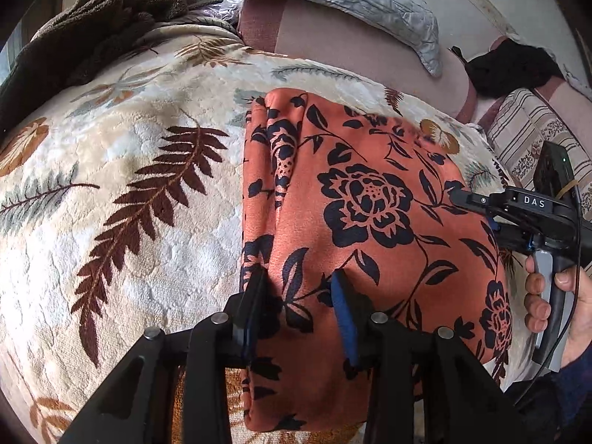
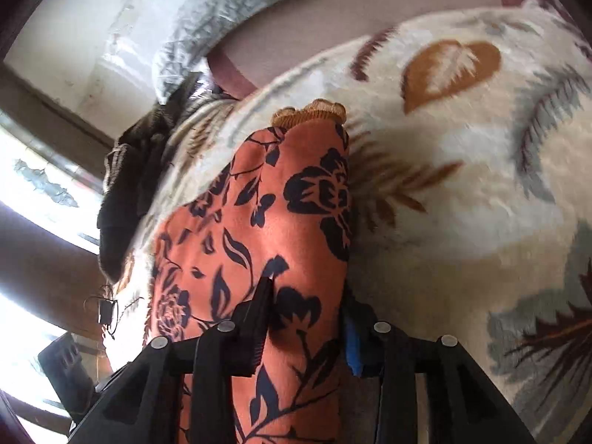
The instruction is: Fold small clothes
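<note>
Left gripper (image 1: 299, 277) bites the near edge of the orange flowered garment (image 1: 362, 199), cloth bunched between its fingers, likely so that side can be lifted over. Garment lies on the leaf-patterned blanket (image 1: 122, 155), already narrowed lengthwise. Across to the right gripper (image 2: 307, 296): clamped on the same cloth at its other edge, a hand (image 1: 555, 303) squeezing the handle. Both ends held, I'd say, to keep the fold square.

right-wrist blanket (image 2: 462, 185) blurred (garment (image 2: 259, 222) cropped)
</note>
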The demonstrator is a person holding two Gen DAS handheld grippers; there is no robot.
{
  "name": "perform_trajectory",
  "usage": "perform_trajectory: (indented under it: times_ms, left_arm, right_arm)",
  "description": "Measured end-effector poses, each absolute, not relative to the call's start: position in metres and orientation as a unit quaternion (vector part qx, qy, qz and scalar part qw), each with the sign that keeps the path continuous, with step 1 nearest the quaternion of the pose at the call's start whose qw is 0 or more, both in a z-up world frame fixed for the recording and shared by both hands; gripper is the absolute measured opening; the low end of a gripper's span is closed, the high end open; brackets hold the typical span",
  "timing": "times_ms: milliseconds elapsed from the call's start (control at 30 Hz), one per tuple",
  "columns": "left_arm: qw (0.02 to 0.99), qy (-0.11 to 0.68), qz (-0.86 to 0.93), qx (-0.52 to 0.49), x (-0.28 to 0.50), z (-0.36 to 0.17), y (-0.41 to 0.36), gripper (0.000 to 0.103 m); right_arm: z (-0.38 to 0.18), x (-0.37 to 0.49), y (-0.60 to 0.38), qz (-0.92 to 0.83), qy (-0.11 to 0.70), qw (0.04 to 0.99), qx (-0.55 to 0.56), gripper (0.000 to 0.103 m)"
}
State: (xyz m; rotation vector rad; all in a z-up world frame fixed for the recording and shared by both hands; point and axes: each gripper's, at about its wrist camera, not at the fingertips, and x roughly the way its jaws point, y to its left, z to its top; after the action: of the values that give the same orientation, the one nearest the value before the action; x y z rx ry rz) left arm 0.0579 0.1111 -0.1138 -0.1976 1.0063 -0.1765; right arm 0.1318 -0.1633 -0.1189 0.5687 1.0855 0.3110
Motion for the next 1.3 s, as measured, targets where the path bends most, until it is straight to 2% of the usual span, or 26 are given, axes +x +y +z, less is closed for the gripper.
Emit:
perform_trajectory:
  times_ms: [33,67,100,233,267,300,333,400,500,567,600,667,733,800,867,1067,1133,1167,1233,1300]
  left_arm:
    - [0.869,0.479,-0.083,-0.093,0.057,-0.114,0.111,0.038]
    - [0.869,0.478,-0.083,-0.094,0.057,-0.113,0.111,0.038]
    - [0.87,0.478,-0.083,-0.094,0.057,-0.113,0.111,0.038]
    - [0.869,0.478,-0.083,-0.094,0.057,-0.113,0.11,0.038]
    - [0.869,0.478,-0.084,-0.095,0.057,-0.114,0.11,0.038]
    - [0.868,0.479,-0.084,-0.098,0.057,-0.114,0.111,0.038]
    - [0.868,0.479,-0.084,-0.102,0.057,-0.114,0.111,0.038]
    - [0.868,0.478,-0.081,-0.104,0.056,-0.114,0.111,0.038]
    - [0.868,0.474,-0.084,-0.118,0.054,-0.109,0.115,0.038]
    - [0.871,0.455,-0.099,-0.154,0.045,-0.097,0.125,0.038]
    - [0.873,0.444,-0.111,-0.171,0.038,-0.092,0.132,0.038]
    - [0.87,0.443,-0.13,-0.176,0.027,-0.088,0.138,0.038]
    - [0.854,0.486,-0.116,-0.147,0.028,-0.107,0.137,0.037]
    - [0.823,0.525,-0.117,-0.184,0.033,-0.135,0.145,0.036]
    - [0.821,0.519,-0.128,-0.2,0.035,-0.128,0.149,0.032]
    - [0.828,0.509,-0.119,-0.203,0.035,-0.113,0.144,0.032]
    - [0.841,0.487,-0.122,-0.201,0.032,-0.096,0.145,0.034]
    - [0.846,0.476,-0.128,-0.204,0.033,-0.089,0.145,0.04]
    - [0.851,0.458,-0.139,-0.216,0.042,-0.078,0.147,0.045]
    - [0.849,0.464,-0.132,-0.216,0.063,-0.08,0.149,0.045]
  right_arm:
    - [-0.123,0.125,-0.172,0.155,0.5,0.795,0.307,0.051]
    - [-0.124,0.115,-0.178,0.167,0.492,0.785,0.337,0.064]
    - [-0.123,0.103,-0.182,0.175,0.486,0.78,0.353,0.072]
    - [-0.131,0.061,-0.174,0.201,0.502,0.76,0.361,0.074]
    - [-0.136,0.056,-0.168,0.2,0.515,0.755,0.352,0.072]
    - [-0.137,0.054,-0.162,0.196,0.522,0.762,0.33,0.049]
    - [-0.132,0.053,-0.154,0.19,0.522,0.778,0.294,0.036]
    - [-0.105,0.047,-0.131,0.163,0.508,0.821,0.204,0.03]
    - [-0.096,0.044,-0.104,0.128,0.511,0.844,0.103,0.031]
    - [-0.109,0.048,-0.117,0.127,0.522,0.829,0.156,0.038]
    - [-0.111,0.047,-0.126,0.134,0.518,0.823,0.192,0.055]
    - [-0.115,0.041,-0.14,0.151,0.51,0.811,0.243,0.077]
    - [-0.117,0.035,-0.148,0.16,0.498,0.812,0.259,0.078]
    - [-0.119,0.032,-0.157,0.165,0.489,0.813,0.269,0.078]
    - [-0.121,0.032,-0.166,0.164,0.479,0.813,0.286,0.078]
    - [-0.125,0.032,-0.175,0.176,0.457,0.806,0.333,0.078]
    - [-0.124,0.029,-0.182,0.179,0.448,0.805,0.347,0.078]
    - [-0.124,0.029,-0.185,0.18,0.447,0.802,0.353,0.078]
    - [-0.126,0.029,-0.191,0.184,0.445,0.794,0.37,0.078]
    - [-0.127,0.03,-0.194,0.189,0.445,0.788,0.382,0.078]
